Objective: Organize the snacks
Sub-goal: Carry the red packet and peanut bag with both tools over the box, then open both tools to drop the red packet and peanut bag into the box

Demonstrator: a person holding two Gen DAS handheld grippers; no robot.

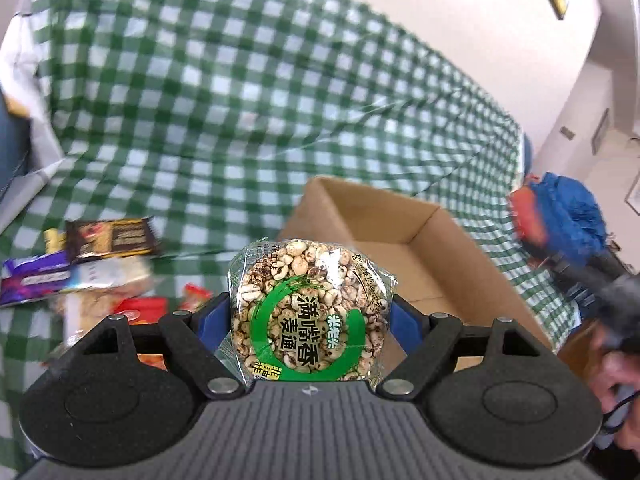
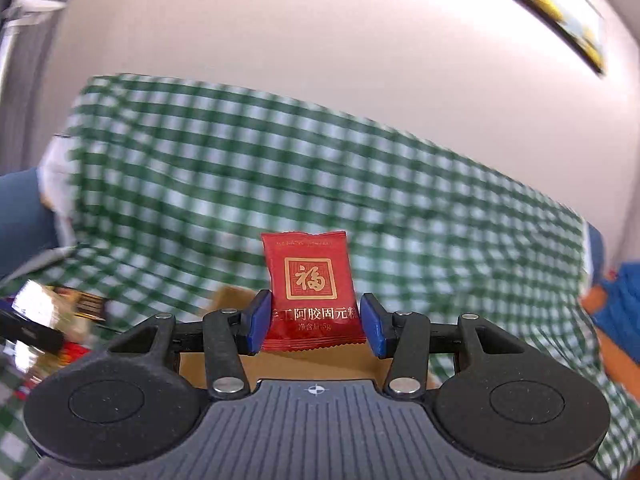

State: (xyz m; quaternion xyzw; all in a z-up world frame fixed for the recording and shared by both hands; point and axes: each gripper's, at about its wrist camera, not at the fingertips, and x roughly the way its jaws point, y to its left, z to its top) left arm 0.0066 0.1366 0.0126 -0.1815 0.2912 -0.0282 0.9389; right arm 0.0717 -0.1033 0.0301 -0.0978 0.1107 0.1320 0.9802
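Green-and-white checked cloth (image 1: 224, 120) draped over the surface, creased, pale wall behind. Open brown cardboard box (image 1: 404, 240) sitting on it, bare inside as far as visible; loose heap of foil snack wrappers (image 1: 92, 264) just beside the box, blurred.

Left gripper (image 1: 310, 312) spread wide and clamped on a round puffed-grain cake in clear plastic wrap with a green ring label (image 1: 310, 312), blue pads pressing its two edges, held above the box's near side. Probably light and brittle: likely to crumble under a hard squeeze, film slick and crinkly. Best held across the rim of the disc, as here, with gentle pressure.

Right gripper (image 2: 316, 322) about half closed on a small red foil sachet with a gold square emblem (image 2: 310, 292), pinched at the lower sides, standing upright with cardboard showing just beneath. Looks light, flat, smooth and slippery, somewhat pliable; safest gripped low across the filled body, not the crimped seams.
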